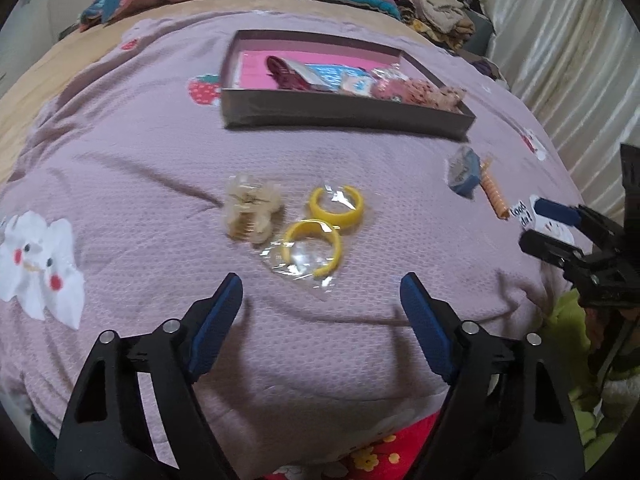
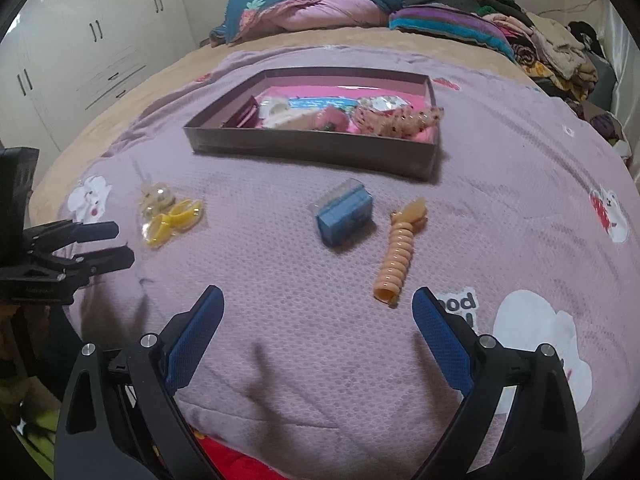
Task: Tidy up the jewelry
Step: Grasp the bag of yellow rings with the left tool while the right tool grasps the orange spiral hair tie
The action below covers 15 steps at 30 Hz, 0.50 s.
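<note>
- Two claws hang over the bed, both released and empty: the left claw (image 1: 321,294) has its pads spread with only blanket (image 1: 140,152) between them, and the right claw (image 2: 318,308) likewise.
- Four loose pieces lie on the blanket, all apart from the box (image 1: 344,114), which sits at 12 o'clock in both views and already holds several items.
- Just ahead of the left claw, at its 12 o'clock, are two yellow bangles (image 1: 320,232) in clear wrap, touching each other; a pale hair clip (image 1: 250,214) lies just beside them at 10 o'clock.
- Ahead of the right claw, a blue case (image 2: 345,214) lies at 12 o'clock and an orange coil (image 2: 398,254) at 1 o'clock, near but not touching.
- The step in hand looks like the approach for pick-up, one claw per group, nothing gripped yet.
- Next, the left claw would likely need to drop onto the nearer bangle and pinch its rim; slippery wrap may slide.
- The right claw seems best placed for the coil, which needs a grip across its width, then a carry to the box.
</note>
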Motion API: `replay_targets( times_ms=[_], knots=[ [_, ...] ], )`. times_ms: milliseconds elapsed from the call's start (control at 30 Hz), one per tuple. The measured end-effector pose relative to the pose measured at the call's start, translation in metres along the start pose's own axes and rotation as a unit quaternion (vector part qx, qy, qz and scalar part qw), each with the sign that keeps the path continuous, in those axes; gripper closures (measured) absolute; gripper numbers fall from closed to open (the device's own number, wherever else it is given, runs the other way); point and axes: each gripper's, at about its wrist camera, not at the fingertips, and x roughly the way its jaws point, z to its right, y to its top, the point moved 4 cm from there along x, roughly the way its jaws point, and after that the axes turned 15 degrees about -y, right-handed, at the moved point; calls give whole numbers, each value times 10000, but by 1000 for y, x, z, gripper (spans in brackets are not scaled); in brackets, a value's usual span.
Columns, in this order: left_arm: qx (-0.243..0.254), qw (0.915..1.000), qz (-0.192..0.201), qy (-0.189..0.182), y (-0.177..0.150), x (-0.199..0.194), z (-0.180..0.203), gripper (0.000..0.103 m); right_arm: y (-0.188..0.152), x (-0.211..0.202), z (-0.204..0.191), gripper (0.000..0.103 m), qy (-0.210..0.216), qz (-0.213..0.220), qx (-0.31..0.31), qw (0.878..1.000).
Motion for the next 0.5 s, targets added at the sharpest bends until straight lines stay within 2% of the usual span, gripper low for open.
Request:
replay_targets(
  times_ms=[67, 200, 500],
  knots=[
    [88, 9999, -50, -39, 2, 6, 5, 32, -1, 4, 4, 9, -58, -28, 34, 10000],
    [266, 9995, -125, -83, 8, 17, 12, 43, -1, 10, 11, 9, -109, -77, 103, 9999],
    [502, 9984, -220, 148, 30, 41, 10, 46, 9, 18, 16, 10, -246, 1, 29, 9997]
  ],
)
